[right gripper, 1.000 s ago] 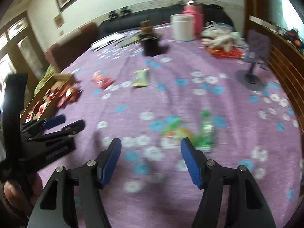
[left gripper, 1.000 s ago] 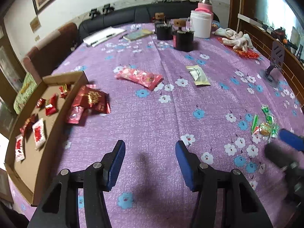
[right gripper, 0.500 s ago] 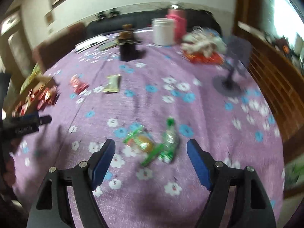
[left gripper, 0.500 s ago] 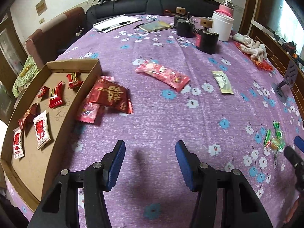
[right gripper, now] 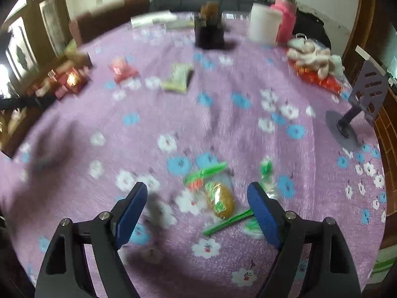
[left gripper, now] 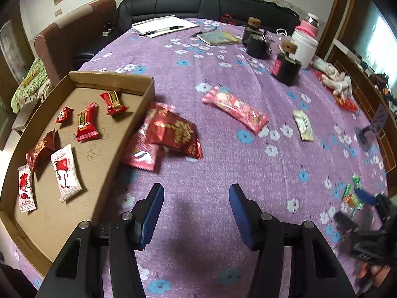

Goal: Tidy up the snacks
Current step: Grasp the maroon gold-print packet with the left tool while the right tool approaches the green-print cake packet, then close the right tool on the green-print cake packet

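Green-wrapped snacks [right gripper: 218, 193] between right gripper's [right gripper: 198, 208] spread jaws

six small red and white wrapped snacks [left gripper: 66, 171] in one shallow cardboard tray [left gripper: 139, 104]; one long pink packet [left gripper: 235, 108]; one pale green sachet [left gripper: 303, 125]; two black jars [left gripper: 285, 70]

The left gripper [left gripper: 196, 213] hovers over the table near its left edge, jaws spread wide and empty. The right gripper [right gripper: 197, 209] sits low near the right edge, jaws equally wide apart.
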A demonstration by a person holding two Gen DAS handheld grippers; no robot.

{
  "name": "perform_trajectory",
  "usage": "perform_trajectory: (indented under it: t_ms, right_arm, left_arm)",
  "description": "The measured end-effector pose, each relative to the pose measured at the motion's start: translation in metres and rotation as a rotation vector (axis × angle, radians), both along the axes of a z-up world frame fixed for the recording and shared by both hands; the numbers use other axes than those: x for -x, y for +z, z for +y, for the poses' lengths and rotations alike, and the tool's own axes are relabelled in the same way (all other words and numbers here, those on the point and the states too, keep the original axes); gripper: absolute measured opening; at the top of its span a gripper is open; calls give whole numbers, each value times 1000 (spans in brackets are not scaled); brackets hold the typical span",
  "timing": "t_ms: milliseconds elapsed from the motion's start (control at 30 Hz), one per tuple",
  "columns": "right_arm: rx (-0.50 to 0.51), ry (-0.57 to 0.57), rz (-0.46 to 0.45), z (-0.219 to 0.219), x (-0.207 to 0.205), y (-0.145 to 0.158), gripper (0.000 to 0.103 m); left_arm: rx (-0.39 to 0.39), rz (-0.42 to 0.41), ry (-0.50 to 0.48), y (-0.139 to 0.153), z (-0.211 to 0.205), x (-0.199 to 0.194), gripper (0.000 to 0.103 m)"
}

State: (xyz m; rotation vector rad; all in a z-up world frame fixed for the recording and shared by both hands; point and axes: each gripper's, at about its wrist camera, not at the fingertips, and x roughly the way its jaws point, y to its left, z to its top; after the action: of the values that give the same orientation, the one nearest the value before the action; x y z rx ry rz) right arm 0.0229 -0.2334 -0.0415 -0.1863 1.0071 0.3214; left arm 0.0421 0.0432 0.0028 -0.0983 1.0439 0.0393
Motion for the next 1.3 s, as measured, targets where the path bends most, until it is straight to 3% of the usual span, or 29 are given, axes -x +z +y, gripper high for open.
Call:
perform_trajectory:
  t_ms: [133, 200, 367, 433, 567, 767, 867, 1067, 1200, 1300]
  right_arm:
    - [-118, 1, -5, -7, 2, 6, 81]
    - [-121, -2, 1, -8, -2, 8, 80]
    - [-111, -16, 54, -8, -11, 6, 61]
    - [-105, -39, 75, -10, -13, 8, 53]
    - [-88, -70, 97, -11, -11, 8, 53]
    - [-88, -79, 89, -11, -8, 8, 53]
    - [-92, -81, 89, -11, -8, 8, 53]
    - [-89, -75, 92, -11, -9, 8, 53]
    - [-86, -76, 94, -11, -9, 9, 53]
    - [-90, -76, 97, -11, -9, 9, 54]
  left_arm:
    - [3, -13, 11, 5, 5, -2, 58]
    - [12, -9, 8, 6, 4, -4, 58]
    - [29, 8, -33, 10, 4, -9, 58]
    - [94, 44, -70, 16, 9, -18, 58]
    - [220, 131, -123, 18, 16, -38, 58]
    - [117, 121, -136, 19, 2, -66, 58]
    - [70, 119, -55, 8, 3, -75, 58]
    - [-185, 39, 103, -13, -17, -88, 58]
    - [-199, 78, 69, -27, -33, -91, 59]
    - [-76, 133, -43, -28, -61, -70, 59]
